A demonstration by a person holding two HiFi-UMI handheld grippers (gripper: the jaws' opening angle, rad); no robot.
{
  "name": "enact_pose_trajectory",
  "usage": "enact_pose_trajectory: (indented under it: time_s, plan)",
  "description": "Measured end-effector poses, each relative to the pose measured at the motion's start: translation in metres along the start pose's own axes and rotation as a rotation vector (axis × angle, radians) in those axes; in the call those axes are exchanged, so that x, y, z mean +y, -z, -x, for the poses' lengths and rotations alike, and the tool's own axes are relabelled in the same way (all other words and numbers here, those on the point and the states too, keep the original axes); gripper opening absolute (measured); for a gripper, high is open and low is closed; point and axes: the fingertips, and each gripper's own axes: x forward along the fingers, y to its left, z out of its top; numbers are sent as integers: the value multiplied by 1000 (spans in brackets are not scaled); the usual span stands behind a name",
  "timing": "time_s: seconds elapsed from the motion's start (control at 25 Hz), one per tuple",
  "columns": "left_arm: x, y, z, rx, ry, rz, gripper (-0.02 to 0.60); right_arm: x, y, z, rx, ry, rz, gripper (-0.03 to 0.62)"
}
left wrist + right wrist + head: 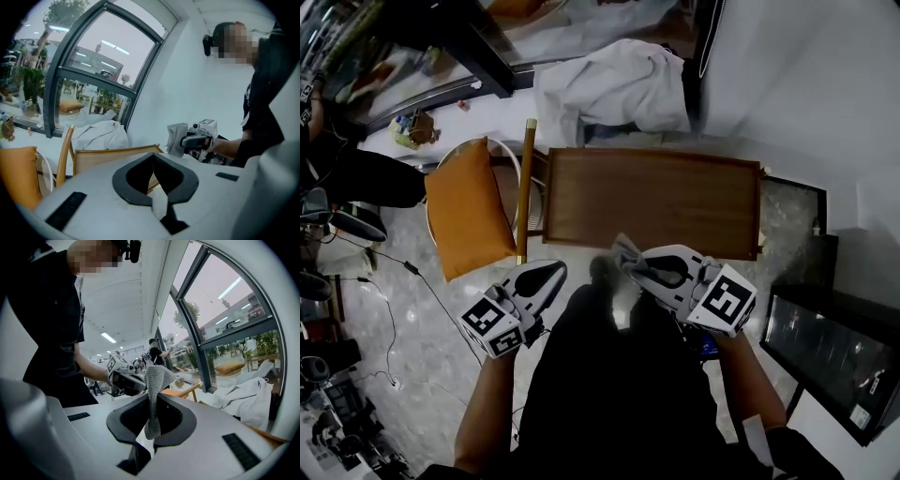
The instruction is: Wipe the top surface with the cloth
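Brown wooden table top (652, 202), rectangular, sits directly ahead of the person and is seen from above. The grey cloth (624, 249) is at the table's near edge. It stands up from the right gripper (637, 265), whose jaws are clamped on its lower end. The right gripper view shows the knitted strip pinched between them and flaring out above the tips. In the left gripper view the cloth appears raised off the wood rather than lying on it. The left gripper (553, 272) is held just short of the near left corner, jaws pressed together with nothing between them. Left of the table stands a wooden chair (526, 187) carrying an orange cushion (469, 208). White fabric (614, 84) is heaped beyond the far edge, beneath a large window (93, 70). A dark cabinet (834, 342) stands to the right.
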Motion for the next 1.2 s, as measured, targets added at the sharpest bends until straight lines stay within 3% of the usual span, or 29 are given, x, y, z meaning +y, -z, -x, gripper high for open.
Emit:
enact_pose_trajectory:
  time_s: [0.44, 0.64, 0.8, 1.0, 1.08, 1.2]
  plan:
    - [85, -36, -16, 18, 45, -37, 11, -48, -28, -82, 74, 7, -11, 34]
    - [147, -60, -4, -1, 18, 25, 12, -74, -33, -131, 162, 5, -20, 34]
    - [189, -58, -10, 20, 44, 88, 12, -103, -40, -168, 151, 29, -44, 34]
    - [237, -44, -26, 44, -55, 217, 12, -143, -18, -206, 188, 72, -71, 34]
    - [246, -45, -34, 52, -87, 230, 12, -160, -10, -221, 171, 89, -82, 34]
    - [254, -41, -51, 66, -111, 235, 12, -185, 5, -245, 122, 84, -187, 34]
